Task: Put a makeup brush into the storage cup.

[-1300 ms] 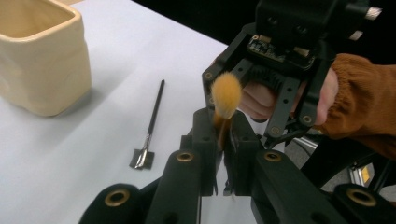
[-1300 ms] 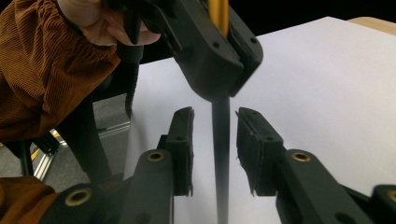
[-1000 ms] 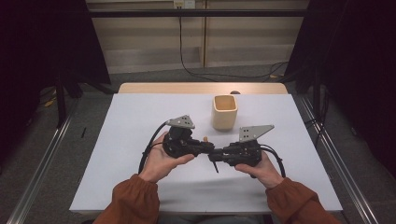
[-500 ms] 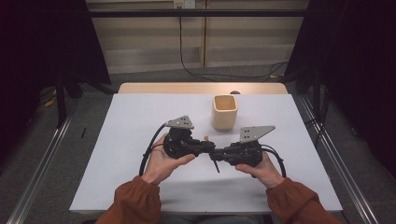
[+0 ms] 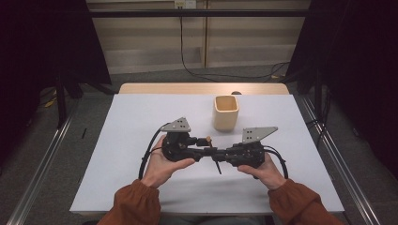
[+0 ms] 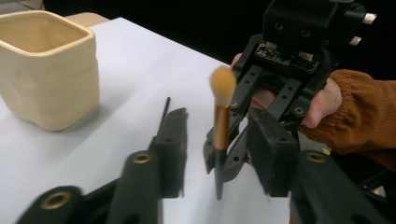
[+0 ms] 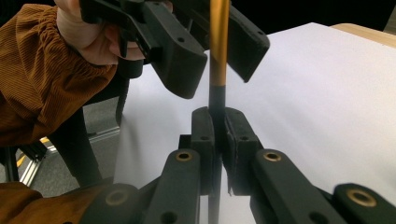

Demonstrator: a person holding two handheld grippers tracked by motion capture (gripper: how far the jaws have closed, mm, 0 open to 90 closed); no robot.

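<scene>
A makeup brush (image 6: 220, 122) with tan bristles, a gold ferrule and a black handle stands upright between the two facing grippers. My right gripper (image 7: 217, 135) is shut on the black handle (image 7: 216, 100), with the gold ferrule (image 7: 218, 42) rising above its pads. My left gripper (image 6: 219, 149) has just been opening. Its fingers (image 6: 170, 140) stand on either side of the brush without pressing on it. In the high view both grippers meet over the table's front middle, the left gripper (image 5: 202, 149) facing the right gripper (image 5: 217, 153), with the bristles (image 5: 206, 140) between them.
A cream square cup (image 5: 226, 112) stands upright on the white table (image 5: 131, 122), just beyond the grippers; it also sits at the left of the left gripper view (image 6: 46, 70). Orange-sleeved forearms come in from the bottom edge. Dark curtains flank the table.
The left gripper's jaws have parted from the brush, which stays in the right gripper. Both hands have kept their place.
</scene>
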